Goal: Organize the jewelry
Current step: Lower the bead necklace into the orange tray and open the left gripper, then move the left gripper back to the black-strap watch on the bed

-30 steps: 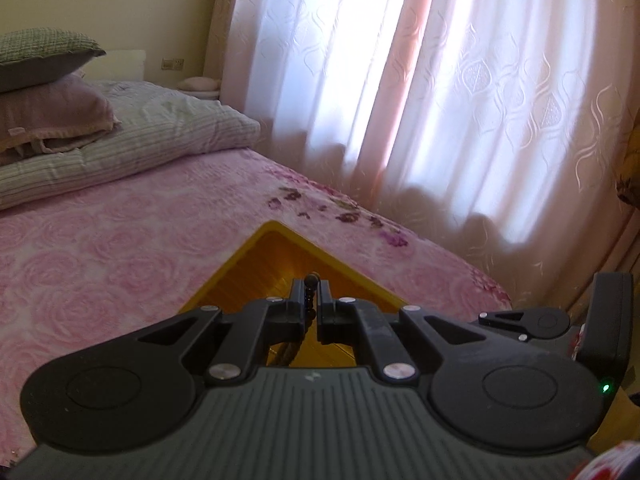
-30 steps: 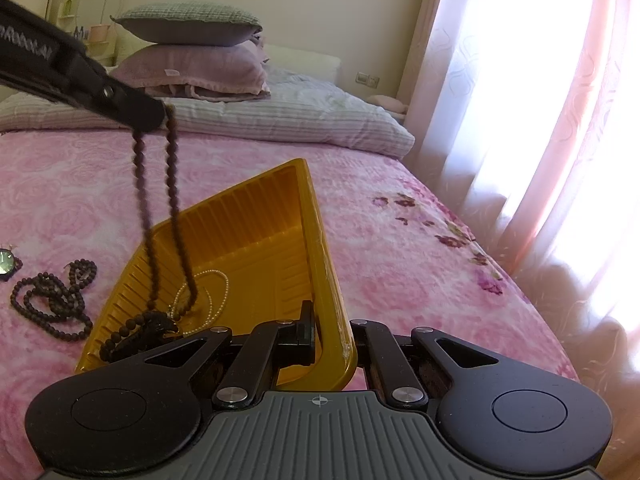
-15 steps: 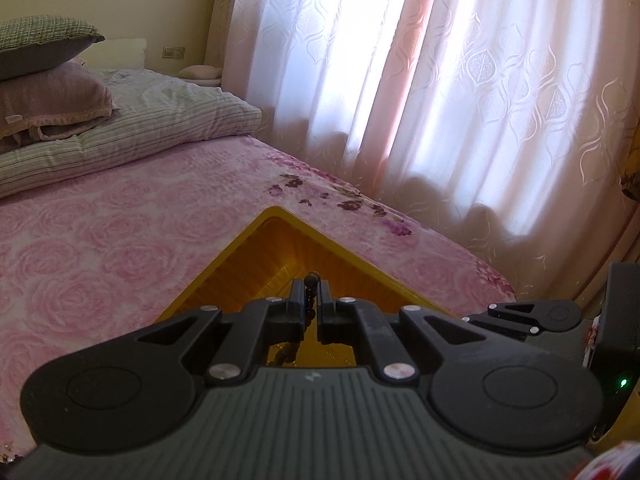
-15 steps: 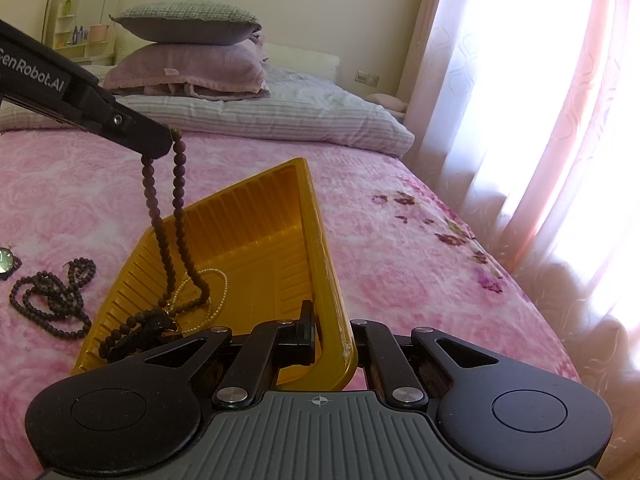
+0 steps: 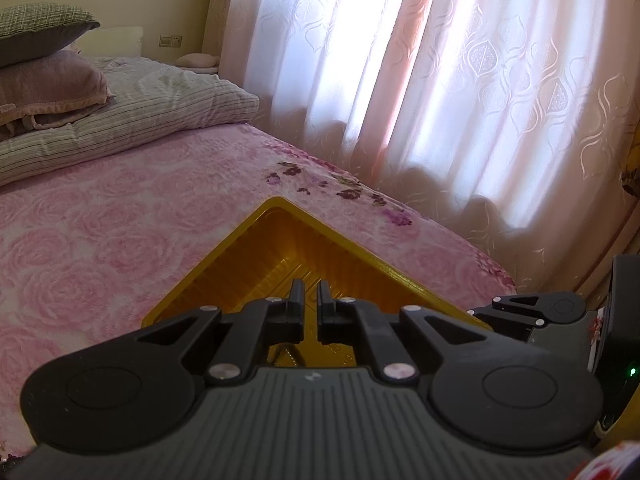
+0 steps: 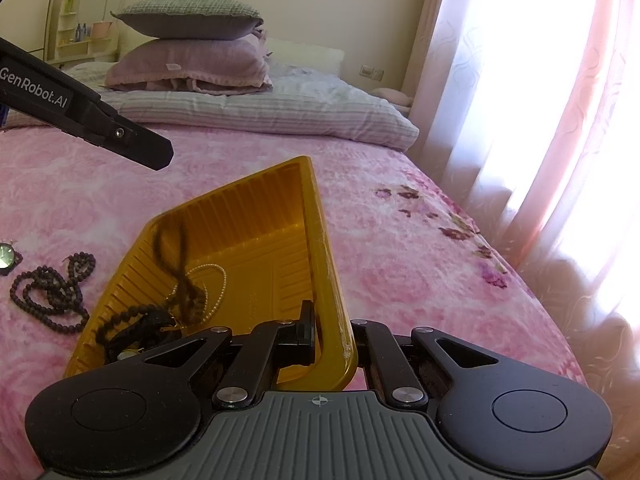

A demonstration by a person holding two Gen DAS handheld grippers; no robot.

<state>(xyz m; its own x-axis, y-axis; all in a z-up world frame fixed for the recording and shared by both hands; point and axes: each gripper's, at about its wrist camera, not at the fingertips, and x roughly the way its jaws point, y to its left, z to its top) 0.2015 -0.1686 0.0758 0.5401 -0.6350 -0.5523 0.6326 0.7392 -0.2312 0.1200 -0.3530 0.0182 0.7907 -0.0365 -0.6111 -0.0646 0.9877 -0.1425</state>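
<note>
My right gripper [image 6: 334,332] is shut on the near side wall of the yellow tray [image 6: 320,240], which is tipped up on the pink bed. My left gripper [image 5: 310,300] hovers above the tray [image 5: 276,204], its fingers almost together with nothing between them. From the right wrist view, the left gripper [image 6: 160,156] shows as a black tip over the tray's far left. Below it a dark bead strand [image 6: 172,256] is blurred inside the tray. A pearl necklace [image 6: 218,280] and a heap of dark beads [image 6: 136,324] lie on the tray floor.
Another dark bead necklace [image 6: 52,292] and a small round green-faced piece [image 6: 5,258] lie on the bedspread left of the tray. Stacked pillows [image 6: 188,60] sit at the head of the bed. Pink curtains [image 5: 440,100] hang along the bed's right edge.
The dark bead strand that hung from my left gripper's fingers no longer hangs there and is now down in the tray. The right gripper and tray have kept still.
</note>
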